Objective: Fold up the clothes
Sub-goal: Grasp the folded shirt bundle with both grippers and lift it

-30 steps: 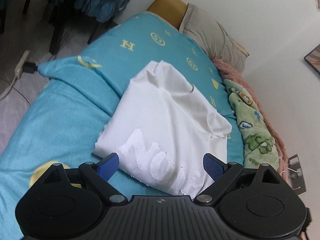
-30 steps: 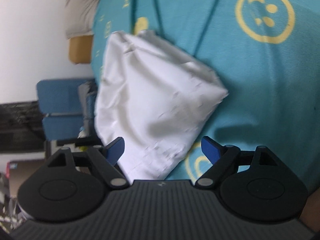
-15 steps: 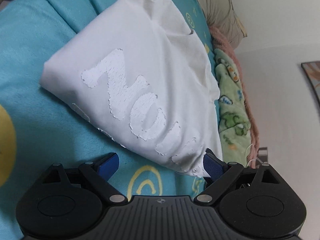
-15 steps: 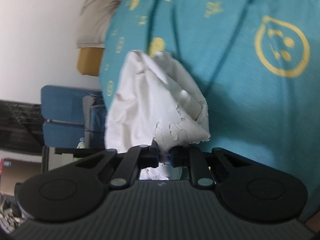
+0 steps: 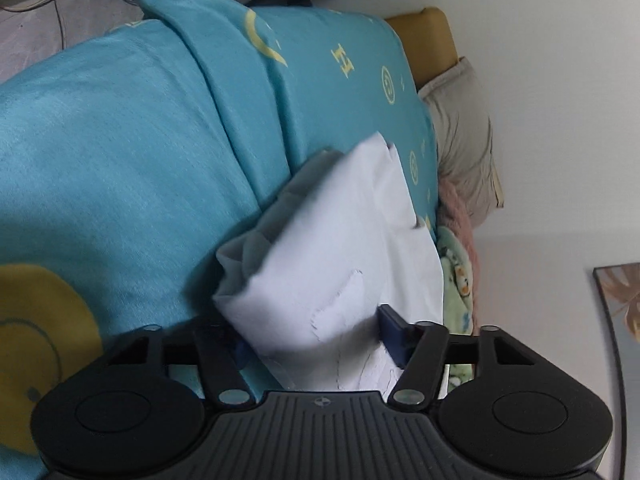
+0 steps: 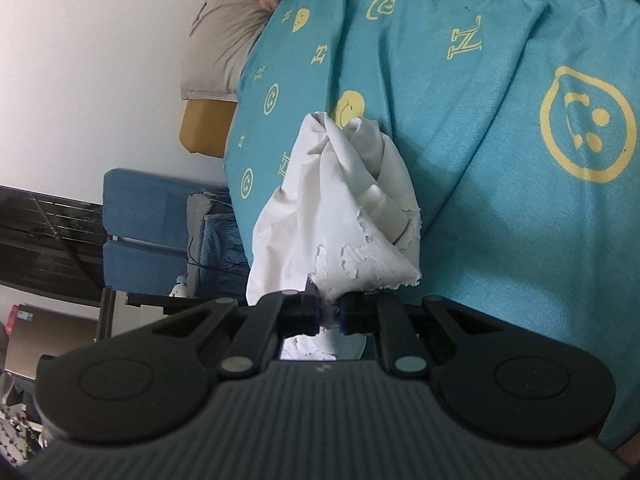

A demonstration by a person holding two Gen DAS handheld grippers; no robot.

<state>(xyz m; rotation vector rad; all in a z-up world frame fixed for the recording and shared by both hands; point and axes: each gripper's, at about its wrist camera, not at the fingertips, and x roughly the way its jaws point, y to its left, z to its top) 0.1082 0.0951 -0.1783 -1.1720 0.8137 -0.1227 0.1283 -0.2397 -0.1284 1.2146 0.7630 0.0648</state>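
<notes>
A teal blanket with yellow faces covers the bed, a beige pillow at its far end. The white shirt sits bunched on the blanket, folded over itself. My left gripper stands spread with the shirt's near edge lying between its fingers. My right gripper is pressed together, pinching a corner of the shirt

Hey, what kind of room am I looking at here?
Most likely a bedroom: a bed under a teal blanket printed with smiley faces, a beige pillow against the wall, and a white garment being folded on top.
</notes>
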